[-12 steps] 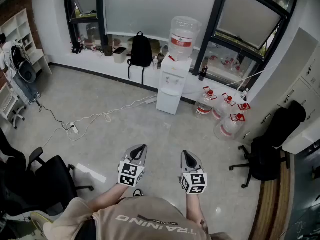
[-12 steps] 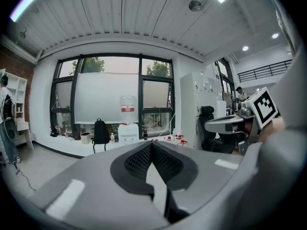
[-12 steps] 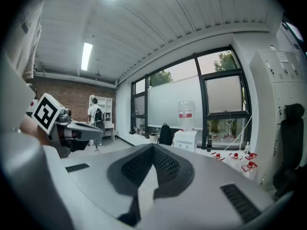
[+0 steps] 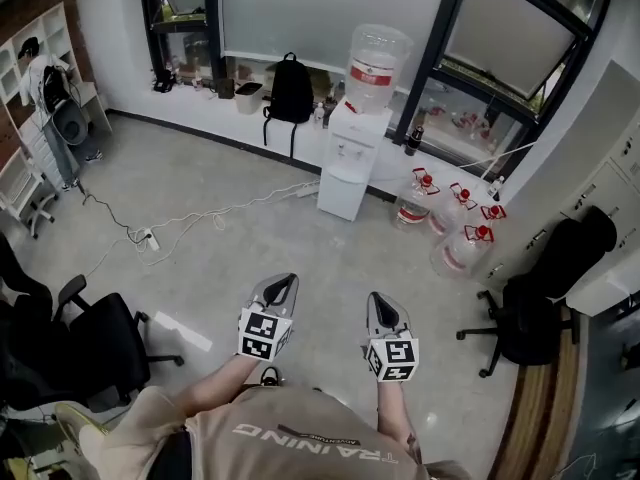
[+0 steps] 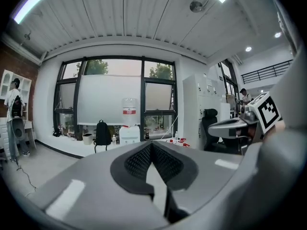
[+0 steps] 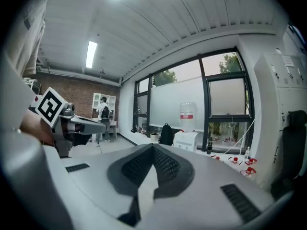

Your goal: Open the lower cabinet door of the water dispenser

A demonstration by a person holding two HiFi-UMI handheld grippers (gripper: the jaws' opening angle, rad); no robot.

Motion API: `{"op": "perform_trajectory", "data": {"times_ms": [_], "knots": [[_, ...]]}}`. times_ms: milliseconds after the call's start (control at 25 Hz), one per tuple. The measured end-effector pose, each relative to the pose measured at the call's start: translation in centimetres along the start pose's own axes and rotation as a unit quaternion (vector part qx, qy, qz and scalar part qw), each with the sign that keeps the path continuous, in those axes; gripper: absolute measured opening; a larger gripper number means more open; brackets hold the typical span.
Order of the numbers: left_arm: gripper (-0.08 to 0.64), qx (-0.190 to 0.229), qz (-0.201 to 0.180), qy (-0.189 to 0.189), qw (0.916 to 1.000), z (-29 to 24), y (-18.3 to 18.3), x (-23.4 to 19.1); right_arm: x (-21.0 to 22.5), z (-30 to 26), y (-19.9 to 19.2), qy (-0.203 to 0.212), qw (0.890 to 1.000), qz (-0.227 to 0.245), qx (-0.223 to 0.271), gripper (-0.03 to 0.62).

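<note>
Grey floor is lying wide open ahead, with a cable trailing at left and jugs crowding the right. Against the window ledge the dispenser is standing upright, front facing the person, its red label unreadable. Well short of it, the left gripper and right gripper are hovering, jaws pressed together, empty. The shirt is showing "TRAINING".

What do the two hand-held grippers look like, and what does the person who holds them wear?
The left hand-held gripper and the right hand-held gripper are both light grey and taper toward the tip, with dark textured pads inside. Each carries a white cube with black square markers at its rear. The person wears a tan short-sleeved shirt with white lettering.
</note>
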State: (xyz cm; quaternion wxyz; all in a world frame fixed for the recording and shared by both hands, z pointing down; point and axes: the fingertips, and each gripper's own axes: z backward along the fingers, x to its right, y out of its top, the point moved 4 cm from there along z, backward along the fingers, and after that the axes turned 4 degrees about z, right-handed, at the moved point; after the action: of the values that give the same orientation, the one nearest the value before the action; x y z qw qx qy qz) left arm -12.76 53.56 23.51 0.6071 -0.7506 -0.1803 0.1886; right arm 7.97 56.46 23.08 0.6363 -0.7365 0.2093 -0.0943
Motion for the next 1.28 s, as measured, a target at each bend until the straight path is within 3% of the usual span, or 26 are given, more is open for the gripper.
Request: {"op": "perform_trajectory", "data": {"times_ms": [520, 760, 1080, 1280], "knots": [[0.008, -0.042, 0.007, 0.008, 0.999, -0.1, -3.7, 1.5, 1.8, -0.3, -4.5, 0.005, 0.999, -0.023, -0.042, 0.011], [0.008, -0.044, -0.001, 0.006, 0.999, -2.8, -3.5, -3.0, 2.6, -4.3, -4.4, -0.012, 0.999, -0.027, -0.041, 0.011], [0.008, -0.027, -0.002, -0.034, 0.9991, -8.9, -0.1, -9.6, 3.9, -12.7, -0.4, -0.046, 0.999, -0.025, -0.017, 0.011], [0.008, -0.024, -0.008, -0.056, 0.9981, -12.3, 0.7, -13.1, 3.9, -16.2, -0.9, -0.074, 0.996, -0.032, -0.028, 0.011]]}}
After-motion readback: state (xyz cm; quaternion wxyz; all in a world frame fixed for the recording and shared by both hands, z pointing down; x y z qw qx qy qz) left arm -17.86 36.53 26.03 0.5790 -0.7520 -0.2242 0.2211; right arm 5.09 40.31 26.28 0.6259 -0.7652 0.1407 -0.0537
